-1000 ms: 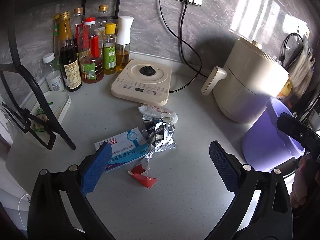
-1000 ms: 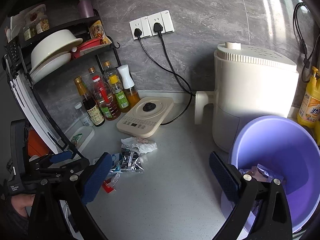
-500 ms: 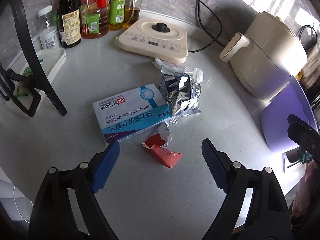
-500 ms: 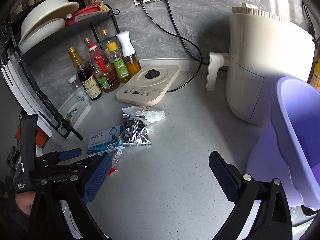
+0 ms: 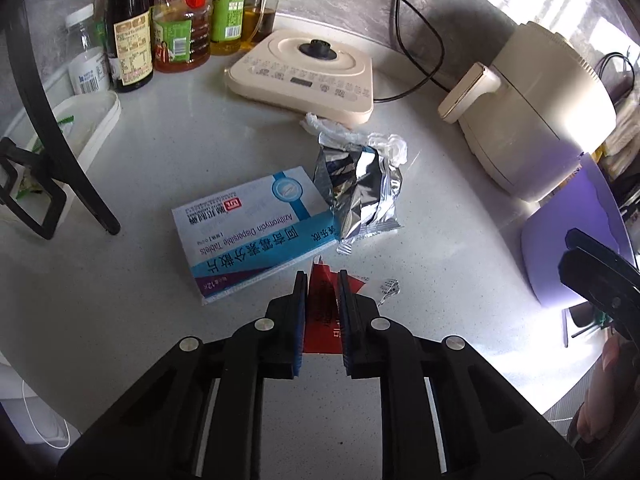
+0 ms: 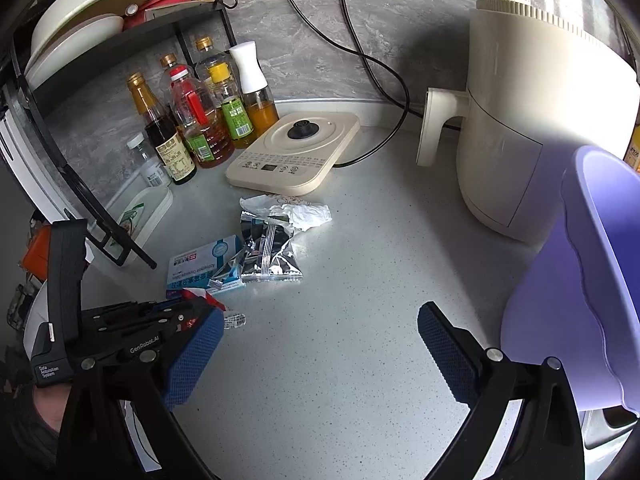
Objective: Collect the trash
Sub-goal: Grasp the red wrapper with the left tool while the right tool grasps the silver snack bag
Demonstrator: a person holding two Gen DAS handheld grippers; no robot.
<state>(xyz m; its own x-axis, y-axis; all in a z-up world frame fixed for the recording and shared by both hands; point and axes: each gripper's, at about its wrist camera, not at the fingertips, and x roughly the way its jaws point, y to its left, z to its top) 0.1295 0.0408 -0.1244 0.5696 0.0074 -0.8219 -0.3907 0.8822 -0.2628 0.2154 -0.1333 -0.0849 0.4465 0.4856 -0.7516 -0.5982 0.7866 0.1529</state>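
On the grey counter lies a red wrapper point(image 5: 322, 320). My left gripper point(image 5: 322, 276) is closing its jaws on it, and both blue pads touch its sides. Just beyond it lie a blue-and-white medicine box point(image 5: 252, 224), a silver foil packet point(image 5: 360, 196) and crumpled white plastic point(image 5: 344, 136). A small clear scrap point(image 5: 388, 288) sits to the wrapper's right. In the right wrist view my right gripper point(image 6: 320, 312) hangs open over bare counter, with the purple bucket point(image 6: 580, 280) at its right. The left gripper point(image 6: 188, 312) and the red wrapper point(image 6: 200, 294) show there at lower left.
A beige induction cooker point(image 5: 304, 68) and a cream air fryer point(image 5: 532, 116) stand behind the trash, with cables running to wall sockets. Several sauce bottles point(image 5: 176, 20) line the back left. A black rack leg point(image 5: 60, 140) and a white tray point(image 5: 100, 120) stand at left.
The left gripper came down over the red wrapper and its jaws went from wide apart to nearly together around it. The right gripper sank, and the bucket now sits at its view's right edge.
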